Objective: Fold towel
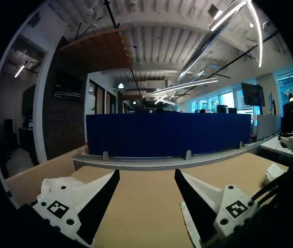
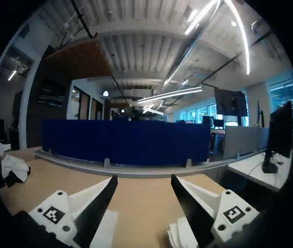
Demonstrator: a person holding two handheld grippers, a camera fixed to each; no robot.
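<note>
**Left tongs** [image 1: 146, 171]: fingers spread wide with nothing between them. They are held low over the light wooden tabletop [image 1: 146, 206] and face the blue partition [image 1: 167, 134] at its far edge.

**Right tongs** [image 2: 143, 177]: also spread wide and gripping nothing. They sit low over the same kind of wooden surface and face the same way.

**Towels, left gripper view:**
- A crumpled white towel [image 1: 54, 183] lies on the tabletop behind the tongs' left finger, partly hidden by it.
- A small folded white stack [image 1: 275, 171] rests near the right edge of the tabletop.
- A white cloth edge [image 1: 186, 218] shows just beside the right finger. Whether they touch cannot be told.

**Towels, right gripper view:**
- A flat white towel [image 2: 107, 225] lies on the tabletop under the left finger.
- A layered white pile [image 2: 176, 234] lies under the right finger.
- A rumpled white cloth [image 2: 14, 165] sits well apart at the far left, against something dark.

No towel lies in the gap between either pair of fingers.

**Surroundings:**
- A neighbouring white desk [image 2: 253, 165] carries a dark monitor [image 2: 280, 128].
- A hanging screen [image 2: 229, 102] is mounted above.
- Long ceiling light strips [image 1: 187, 84] run overhead, and windows stand at the right.
</note>
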